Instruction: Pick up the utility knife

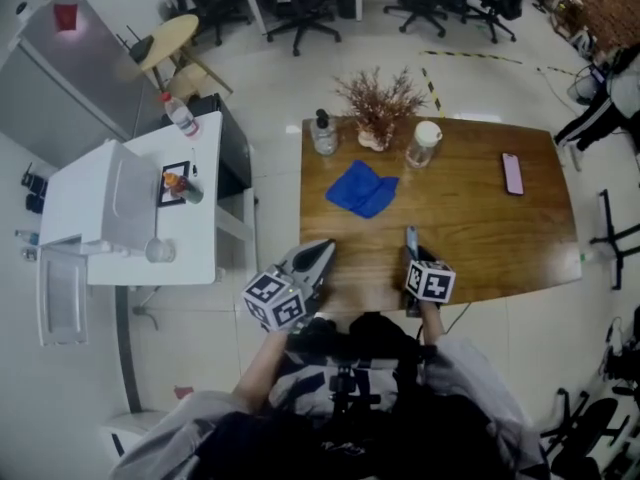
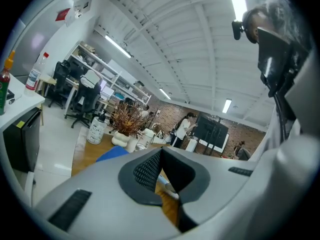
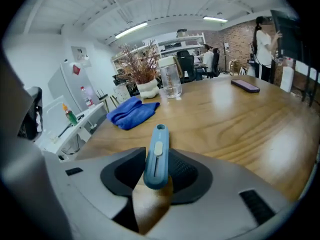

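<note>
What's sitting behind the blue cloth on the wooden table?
Behind the blue cloth stand a pump bottle, a dried plant in a white vase and a clear lidded jar. The tabletop under the cloth is covered, so anything beneath it cannot be seen.

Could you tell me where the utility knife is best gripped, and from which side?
Grip the utility knife across its two long sides, near the slider, coming from its near end along its length. It is long and slim, lies slider-up on the table and points away; the right gripper has its jaws on those sides.
</note>
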`<state>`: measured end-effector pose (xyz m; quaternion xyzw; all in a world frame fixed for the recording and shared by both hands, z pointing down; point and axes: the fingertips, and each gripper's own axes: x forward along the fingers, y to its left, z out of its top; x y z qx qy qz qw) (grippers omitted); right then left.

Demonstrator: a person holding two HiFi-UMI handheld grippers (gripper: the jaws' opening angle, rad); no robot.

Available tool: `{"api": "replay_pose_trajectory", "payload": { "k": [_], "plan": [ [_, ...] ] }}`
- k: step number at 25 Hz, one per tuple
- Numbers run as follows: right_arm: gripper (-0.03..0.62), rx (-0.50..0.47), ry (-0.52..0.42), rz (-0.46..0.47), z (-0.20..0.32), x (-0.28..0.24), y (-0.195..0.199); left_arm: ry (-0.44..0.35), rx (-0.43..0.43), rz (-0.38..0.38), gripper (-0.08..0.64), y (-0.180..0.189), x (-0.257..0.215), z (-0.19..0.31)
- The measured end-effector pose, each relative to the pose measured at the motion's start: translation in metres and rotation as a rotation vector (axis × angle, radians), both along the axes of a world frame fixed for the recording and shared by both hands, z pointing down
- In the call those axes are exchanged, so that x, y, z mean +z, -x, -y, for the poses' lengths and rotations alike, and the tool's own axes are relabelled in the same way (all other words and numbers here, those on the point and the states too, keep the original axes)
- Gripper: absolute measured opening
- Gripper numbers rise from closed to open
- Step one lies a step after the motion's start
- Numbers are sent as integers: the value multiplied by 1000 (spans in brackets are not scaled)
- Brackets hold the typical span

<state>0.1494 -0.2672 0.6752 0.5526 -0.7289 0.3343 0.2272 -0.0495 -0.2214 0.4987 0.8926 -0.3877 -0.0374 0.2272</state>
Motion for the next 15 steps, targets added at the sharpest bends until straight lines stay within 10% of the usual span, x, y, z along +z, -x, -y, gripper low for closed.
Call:
{"api": "replay_pose_trajectory", "payload": {
  "k": [15],
  "plan": [
    [153, 112, -308, 296, -49, -155, 20, 73, 146, 13, 2, -24, 21, -2]
  ]
}}
